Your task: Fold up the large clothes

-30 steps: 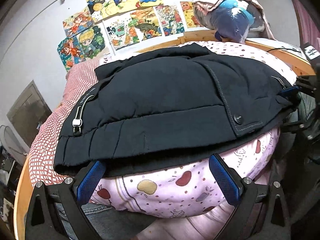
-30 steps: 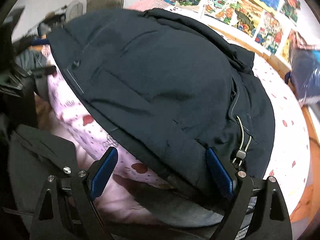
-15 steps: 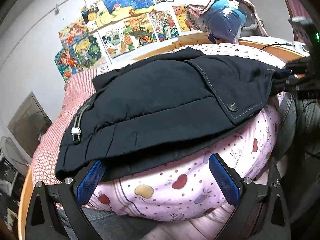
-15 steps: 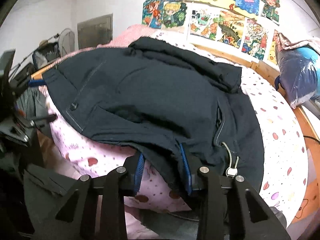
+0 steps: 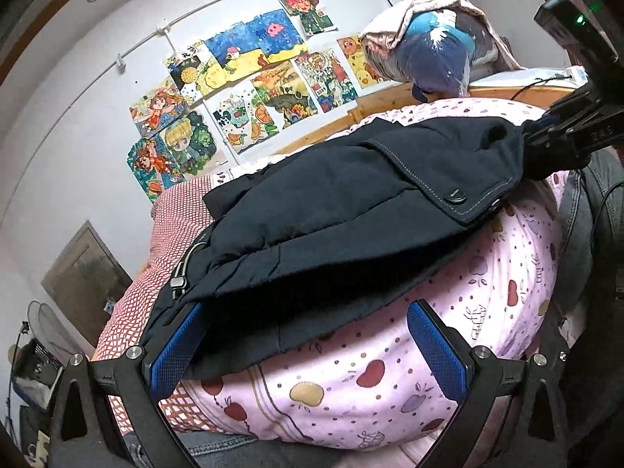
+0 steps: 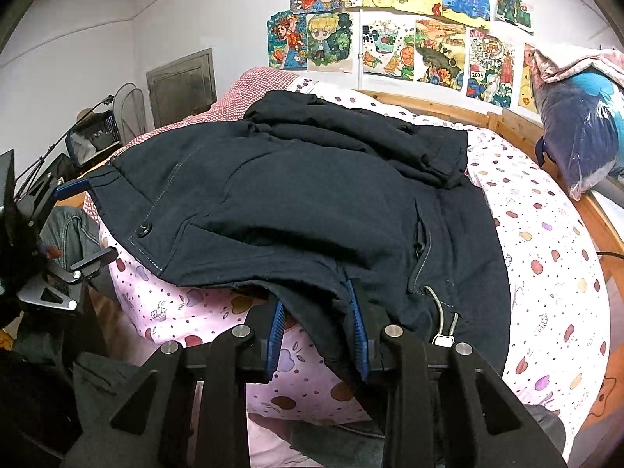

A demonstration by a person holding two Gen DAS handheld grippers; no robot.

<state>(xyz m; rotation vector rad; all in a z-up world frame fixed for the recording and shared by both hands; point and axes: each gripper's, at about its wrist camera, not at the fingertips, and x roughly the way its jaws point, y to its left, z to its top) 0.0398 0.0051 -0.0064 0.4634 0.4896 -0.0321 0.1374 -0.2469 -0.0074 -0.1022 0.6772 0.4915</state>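
Note:
A dark navy padded jacket (image 5: 351, 210) lies spread on the bed's pink fruit-print duvet (image 5: 390, 370). My left gripper (image 5: 308, 347) is open at the near hem, its left blue pad (image 5: 177, 347) against the hem corner by the drawcord toggle and nothing clamped. My right gripper (image 6: 316, 331) is shut on the jacket's (image 6: 312, 195) hem fold near its other drawcord toggle. In the left wrist view the right gripper (image 5: 546, 136) holds that corner raised off the duvet. In the right wrist view the left gripper (image 6: 82, 226) shows open at the jacket's far corner.
A red checked sheet (image 5: 175, 226) lies beyond the duvet. A wooden bed frame (image 6: 448, 109) runs along a wall of drawings (image 6: 409, 31). A bagged blue bundle (image 6: 577, 128) sits at the head end. A fan and a basket (image 6: 93, 132) stand by the wall. Jeans-clad legs (image 6: 66, 230) are close to the bed edge.
My right gripper has shut on the jacket's hem and drawn back, raising that corner. My left gripper stays open and has pulled back slightly, so more duvet shows below the hem.

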